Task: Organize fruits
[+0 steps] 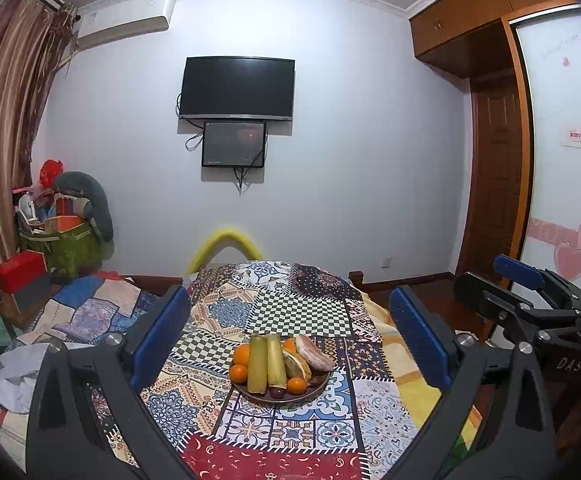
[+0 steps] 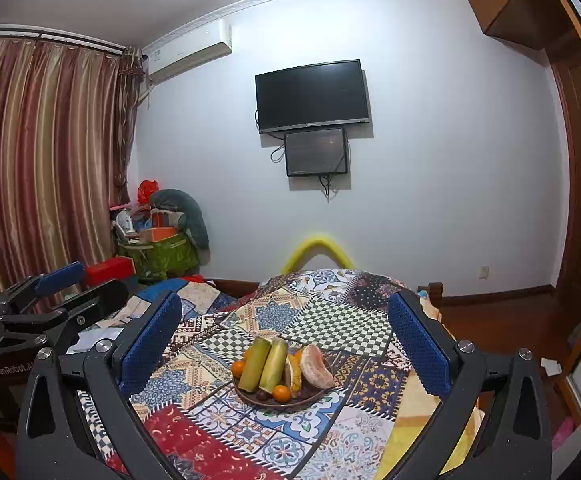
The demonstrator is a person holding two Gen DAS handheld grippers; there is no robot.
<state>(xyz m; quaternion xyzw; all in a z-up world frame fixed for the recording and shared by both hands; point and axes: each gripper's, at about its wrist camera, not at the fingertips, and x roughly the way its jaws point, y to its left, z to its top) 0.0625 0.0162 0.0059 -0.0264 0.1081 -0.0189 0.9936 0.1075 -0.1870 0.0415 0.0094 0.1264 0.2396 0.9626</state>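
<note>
A brown plate sits on the patchwork cloth. It holds two green-yellow sugarcane pieces, several small oranges, a peeled pomelo segment, a piece of peel and dark round fruits. My left gripper hovers open above and short of the plate, nothing between its blue pads. My right gripper is likewise open and empty, framing the plate. Each gripper shows at the other view's edge.
The patchwork cloth covers a table beside a bed on the left. A yellow curved chair back stands beyond the table. A TV hangs on the far wall. Cluttered boxes and curtains fill the left; a wooden wardrobe stands right.
</note>
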